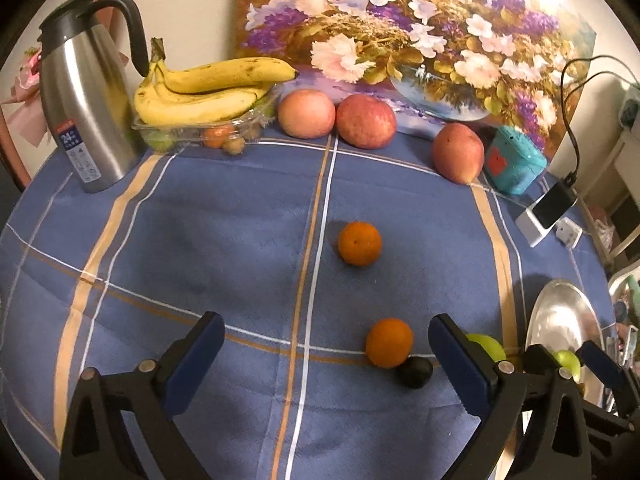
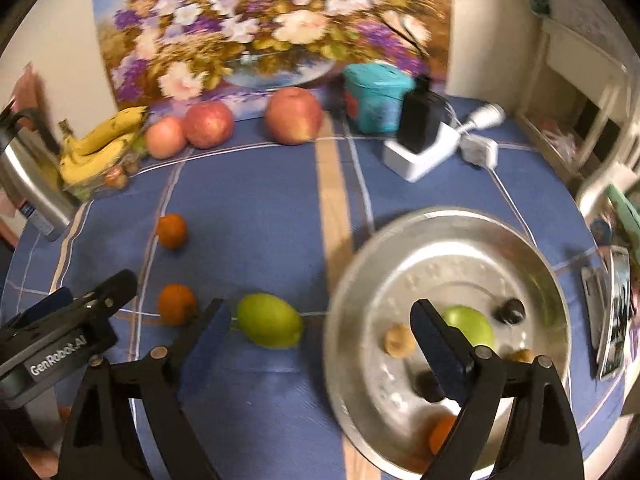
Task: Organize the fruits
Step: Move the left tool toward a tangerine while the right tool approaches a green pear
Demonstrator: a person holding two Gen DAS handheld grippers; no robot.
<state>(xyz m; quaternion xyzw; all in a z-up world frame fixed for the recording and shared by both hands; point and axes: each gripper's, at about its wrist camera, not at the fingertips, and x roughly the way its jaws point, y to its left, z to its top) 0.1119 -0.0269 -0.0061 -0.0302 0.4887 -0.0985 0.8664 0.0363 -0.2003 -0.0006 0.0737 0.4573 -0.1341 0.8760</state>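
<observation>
Left gripper [image 1: 326, 344] jaws wide, empty, round orange tangerine [image 1: 389, 342] touching small dark plum [image 1: 415, 372] between fingers — right gripper [image 2: 320, 330] open, yellow-green lemon [image 2: 269, 321] beside round steel bowl [image 2: 532, 256].

Two low forward-facing wrist views over the blue tablecloth [image 1: 224, 216], both sharing oranges [image 1: 359, 243], apples and painting [image 2: 256, 28].

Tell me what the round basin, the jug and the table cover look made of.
Basin: likely thin steel or aluminium, shiny, showing blurred reflections and a bright rim.
Jug: brushed stainless steel by its streaked sheen; handle and lid look like black plastic.
Table cover: woven fabric, matte blue with stripes, faintly napped.
</observation>
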